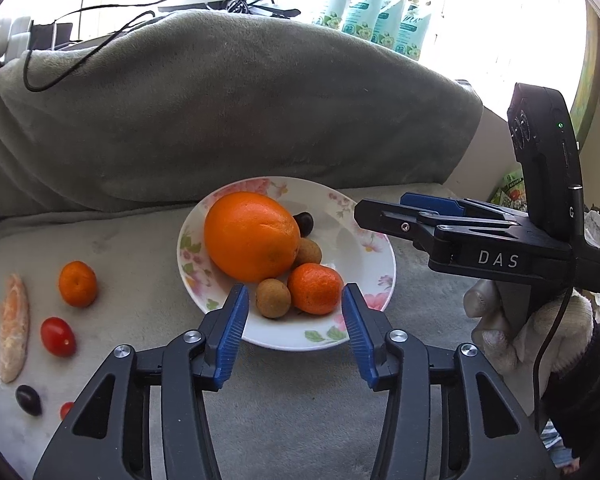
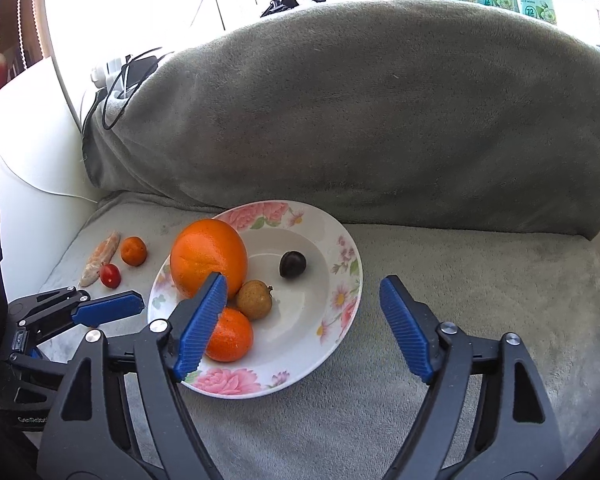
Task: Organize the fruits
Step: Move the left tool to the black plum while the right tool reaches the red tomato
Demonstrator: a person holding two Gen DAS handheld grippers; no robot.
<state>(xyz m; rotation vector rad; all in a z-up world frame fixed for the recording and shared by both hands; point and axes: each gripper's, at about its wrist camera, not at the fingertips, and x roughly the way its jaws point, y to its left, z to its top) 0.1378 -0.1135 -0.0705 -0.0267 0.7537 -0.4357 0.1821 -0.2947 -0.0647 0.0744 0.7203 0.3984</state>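
A floral plate (image 1: 376, 248) on the grey cushion holds a big orange (image 1: 250, 236), a small mandarin (image 1: 315, 288), two brown longans (image 1: 273, 298) and a dark grape (image 1: 304, 224). My left gripper (image 1: 296, 300) stands open over the plate's near rim, its blue pads on either side of a longan and the mandarin without touching them. My right gripper (image 2: 304, 284) is open wide above the plate (image 2: 340, 300) with nothing between its pads. To the left on the cushion lie another mandarin (image 1: 77, 283), a cherry tomato (image 1: 58, 336), a peeled citrus segment (image 1: 14, 328) and a dark grape (image 1: 28, 400).
A grey blanket-covered backrest (image 2: 380, 120) rises right behind the plate. Black cables (image 1: 60, 68) and green bottles (image 1: 380, 12) sit beyond it. A gloved hand (image 1: 512, 332) holds the right gripper at the plate's right. Bare cushion (image 2: 480, 280) stretches to the right of the plate.
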